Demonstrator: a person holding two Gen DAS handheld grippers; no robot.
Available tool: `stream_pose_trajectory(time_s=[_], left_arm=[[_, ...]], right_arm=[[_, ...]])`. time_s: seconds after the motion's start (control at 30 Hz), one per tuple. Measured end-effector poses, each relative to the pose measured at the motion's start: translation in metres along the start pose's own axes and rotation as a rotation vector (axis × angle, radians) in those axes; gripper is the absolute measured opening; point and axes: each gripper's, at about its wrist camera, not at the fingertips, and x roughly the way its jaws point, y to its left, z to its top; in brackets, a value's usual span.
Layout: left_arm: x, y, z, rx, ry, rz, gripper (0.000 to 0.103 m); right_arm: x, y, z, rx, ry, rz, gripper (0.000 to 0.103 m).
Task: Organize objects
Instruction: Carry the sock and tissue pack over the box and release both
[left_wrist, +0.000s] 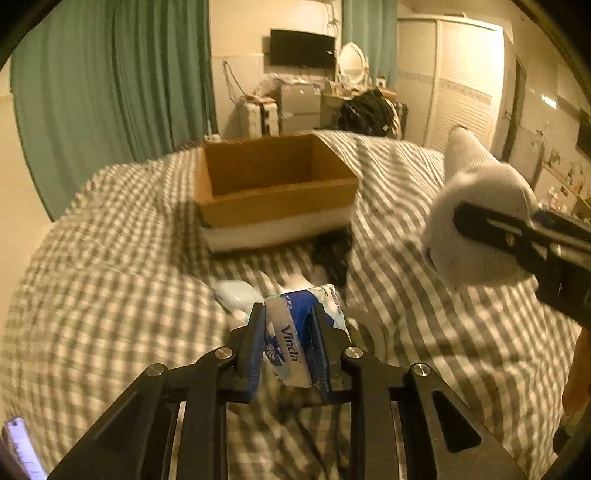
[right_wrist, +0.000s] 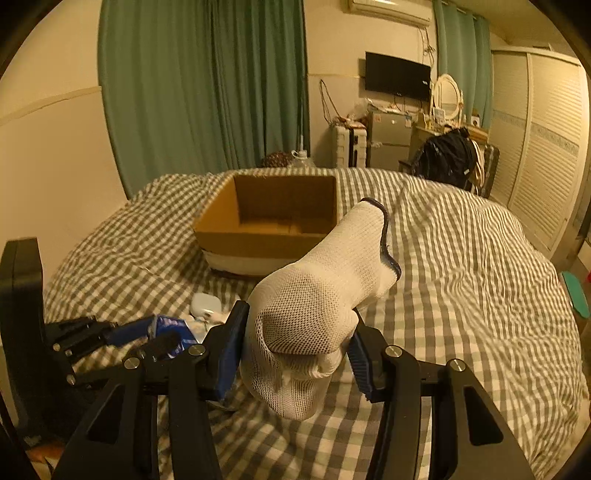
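An open cardboard box stands on the checked bedspread; it also shows in the right wrist view and looks empty. My left gripper is shut on a blue and white Vinda tissue pack, held above the bed in front of the box. My right gripper is shut on a white sock with a dark cuff, held above the bed. The sock also shows at the right of the left wrist view. The left gripper and tissue pack show at lower left in the right wrist view.
A small white object lies on the bed before the box, also visible in the right wrist view. A dark item lies at the box's near right corner. Green curtains, a wardrobe and a cluttered desk stand beyond the bed.
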Motion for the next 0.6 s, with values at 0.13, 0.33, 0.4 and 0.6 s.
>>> stream_pose_trajectory(time_s=[0.13,0.33,0.4,0.6], left_arm=[[-0.012,0.013,0.022,-0.015,-0.041,0.061,0.024],[-0.028,0.030,0.071,-0.026,-0.143,0.086,0.024],[-0.027,0.035,0.090,-0.028,-0.159,0.088,0.024],[-0.012,0.054,0.143,-0.038,-0.198,0.116,0.024]], right_arm=[[-0.008,0.010,0.015,-0.048,-0.043,-0.004,0.050],[-0.013,0.015,0.056,-0.106,-0.089,0.013,0.050],[-0.012,0.016,0.074,-0.126,-0.108,0.017,0.050],[0.000,0.016,0.137,-0.145,-0.155,0.088,0.050]])
